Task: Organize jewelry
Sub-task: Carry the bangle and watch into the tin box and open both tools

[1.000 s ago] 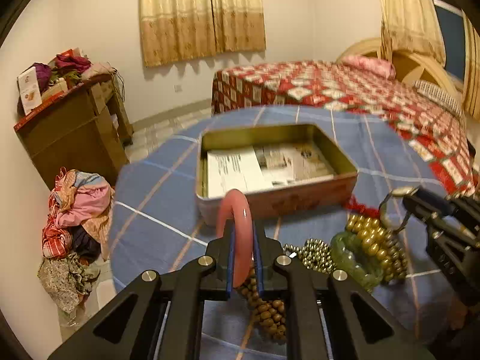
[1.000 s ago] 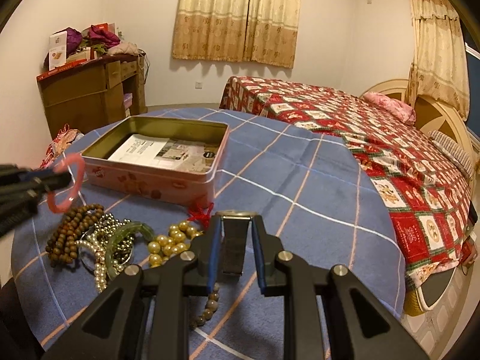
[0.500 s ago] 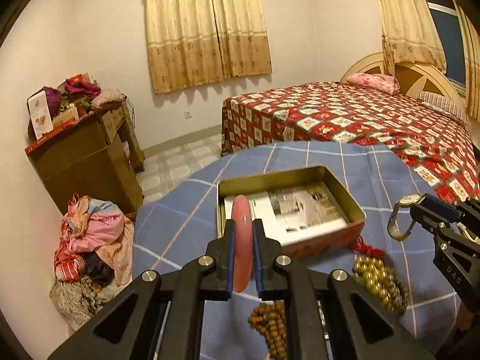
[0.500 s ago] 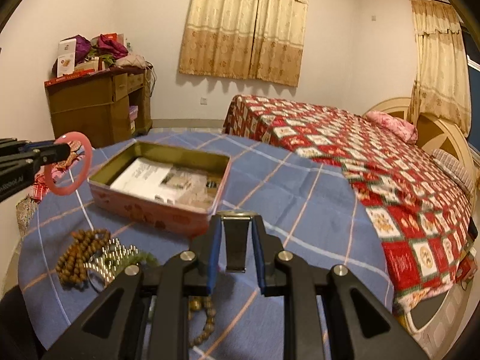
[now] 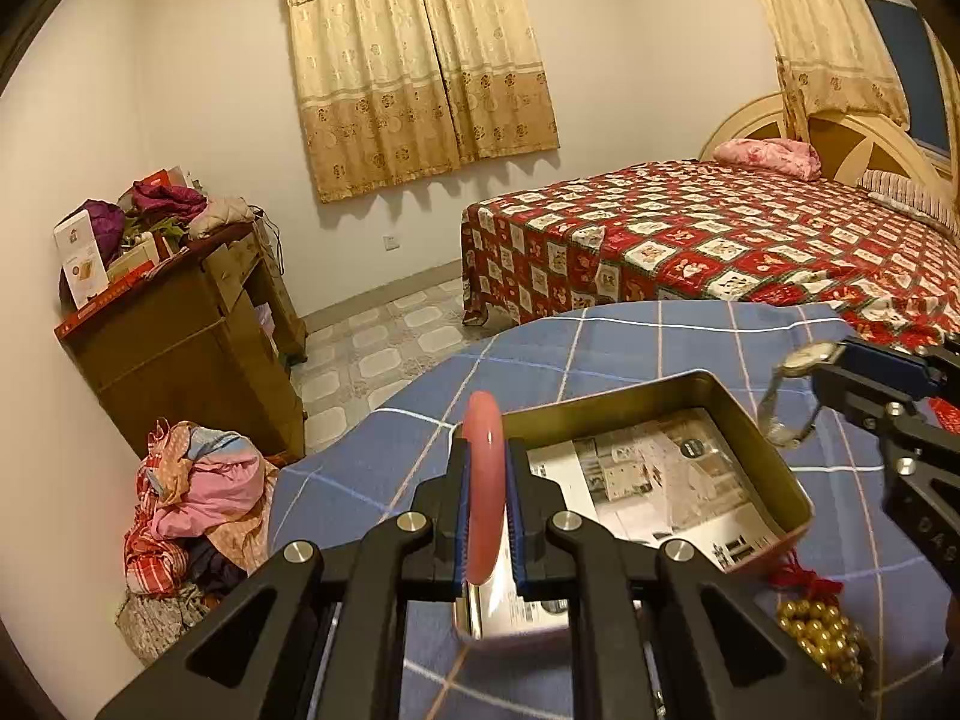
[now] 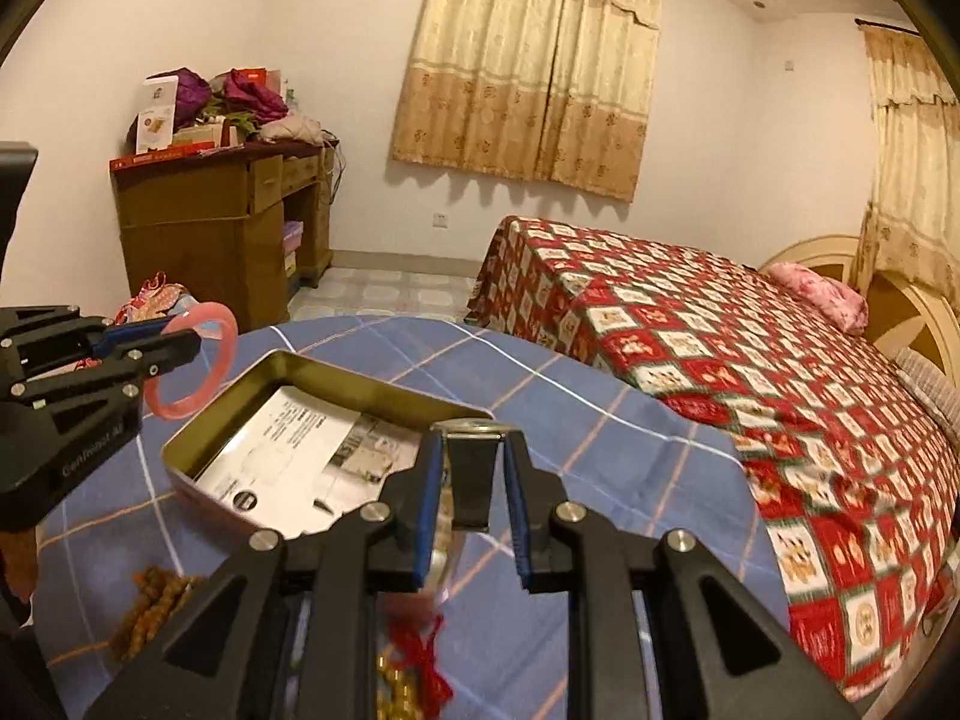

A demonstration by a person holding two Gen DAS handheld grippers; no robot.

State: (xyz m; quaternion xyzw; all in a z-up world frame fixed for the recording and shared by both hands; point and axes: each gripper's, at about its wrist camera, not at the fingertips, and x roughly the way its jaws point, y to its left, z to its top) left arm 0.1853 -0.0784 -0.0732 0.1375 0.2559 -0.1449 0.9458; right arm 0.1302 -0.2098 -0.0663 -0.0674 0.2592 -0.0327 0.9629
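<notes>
My left gripper (image 5: 486,468) is shut on a pink bangle (image 5: 483,480), held upright above the near left rim of the open tin box (image 5: 774,462). Seen from the right wrist, that bangle (image 6: 207,360) hangs left of the tin (image 6: 222,420). My right gripper (image 6: 471,468) is shut on a metal wristwatch (image 6: 471,474), its band hanging between the pads over the tin's near right corner. In the left wrist view the watch (image 5: 786,402) dangles from the right gripper (image 5: 840,366). The tin is lined with printed paper (image 5: 648,480).
The round table has a blue checked cloth (image 6: 630,480). Gold beads (image 5: 822,636) with a red tassel and brown wooden beads (image 6: 150,606) lie on it near me. A bed (image 6: 750,372) stands right, a cluttered wooden desk (image 6: 222,222) and a heap of clothes (image 5: 192,498) left.
Both grippers have risen and moved forward over the tin, carrying the bangle and the watch. The beads on the cloth have slipped low in both views.
</notes>
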